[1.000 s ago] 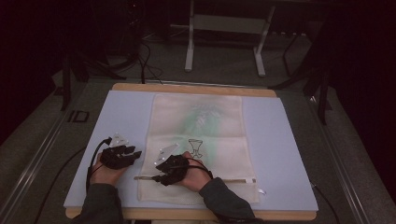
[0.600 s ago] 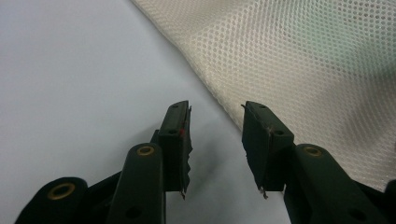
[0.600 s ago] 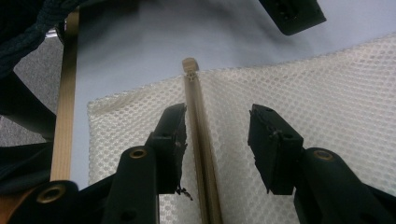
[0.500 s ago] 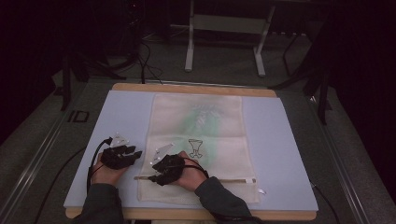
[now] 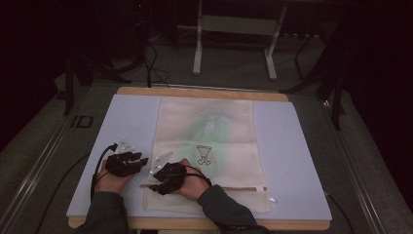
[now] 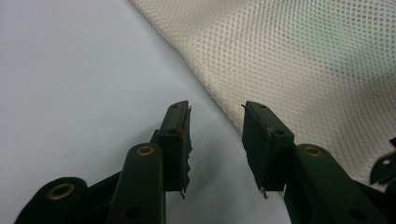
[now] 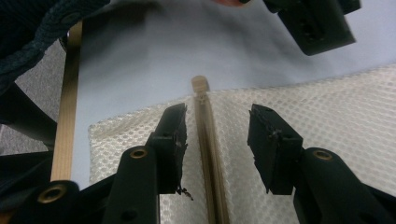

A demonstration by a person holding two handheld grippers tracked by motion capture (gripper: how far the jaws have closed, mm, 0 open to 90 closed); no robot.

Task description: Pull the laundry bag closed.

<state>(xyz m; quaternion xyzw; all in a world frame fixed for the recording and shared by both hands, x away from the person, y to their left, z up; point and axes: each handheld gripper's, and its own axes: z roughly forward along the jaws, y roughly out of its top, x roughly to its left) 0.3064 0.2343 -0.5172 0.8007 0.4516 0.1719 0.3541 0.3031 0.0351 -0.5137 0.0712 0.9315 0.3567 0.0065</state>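
Note:
A cream mesh bag (image 5: 209, 146) with a green patch and a small printed figure lies flat on the pale blue mat (image 5: 292, 156). Its zipper (image 5: 219, 187) runs along the near edge. My right gripper (image 5: 155, 181) hovers open over the bag's left end; in the right gripper view its jaws straddle the zipper (image 7: 208, 140), whose tan end tab (image 7: 199, 84) pokes past the mesh (image 7: 327, 107). My left gripper (image 5: 141, 158) is open just left of the bag; in the left gripper view (image 6: 215, 140) it sits over bare mat beside the mesh edge (image 6: 289, 60).
The mat rests on a wooden board (image 5: 204, 91) whose near edge (image 7: 65, 116) shows in the right gripper view. A small white tag (image 5: 272, 199) lies by the bag's right near corner. Cables trail off the left side. Dark floor and a metal stand (image 5: 234, 29) lie beyond.
Both hands have shifted slightly; the right gripper has edged left along the zipper toward the bag's left end. The bag has not moved.

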